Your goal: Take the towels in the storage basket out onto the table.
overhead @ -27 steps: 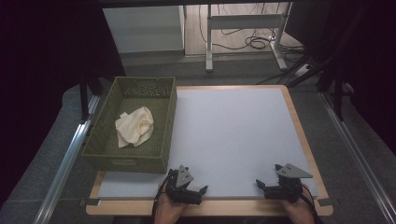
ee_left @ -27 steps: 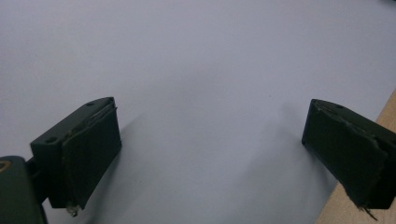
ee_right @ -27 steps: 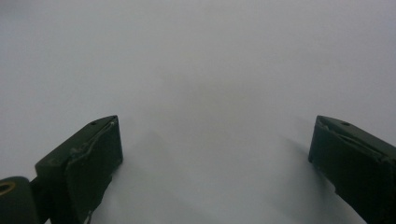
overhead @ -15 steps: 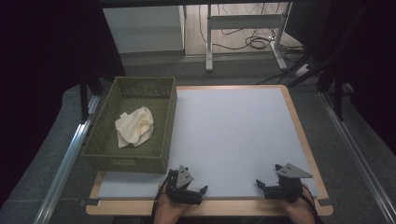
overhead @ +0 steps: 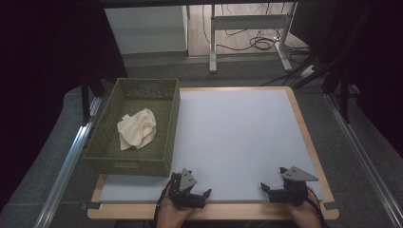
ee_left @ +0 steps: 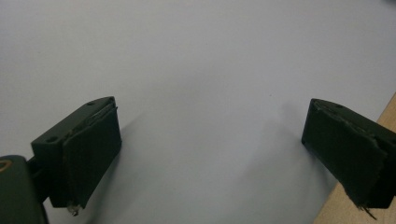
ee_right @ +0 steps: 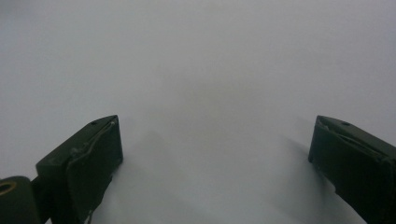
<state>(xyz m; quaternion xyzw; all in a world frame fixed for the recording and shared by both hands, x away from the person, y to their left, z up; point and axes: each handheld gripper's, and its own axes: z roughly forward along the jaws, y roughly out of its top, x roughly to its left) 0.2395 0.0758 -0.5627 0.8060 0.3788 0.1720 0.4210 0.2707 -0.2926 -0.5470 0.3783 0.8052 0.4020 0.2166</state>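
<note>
Our left gripper (overhead: 202,194) and right gripper (overhead: 266,189) rest at the near edge of the mat (overhead: 237,137), well apart, each with jaws spread wide over bare mat. The basket (overhead: 107,154) stands ahead and left of our left gripper, near it. The cloth (overhead: 137,127) lies in the basket, farther ahead.

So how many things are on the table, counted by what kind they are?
Baskets: 1, green basket
Cloths: 1, cream cloth lying in it
Hand-held grippers: 2, left hand-held gripper and right hand-held gripper, both open
Total: 4
</note>
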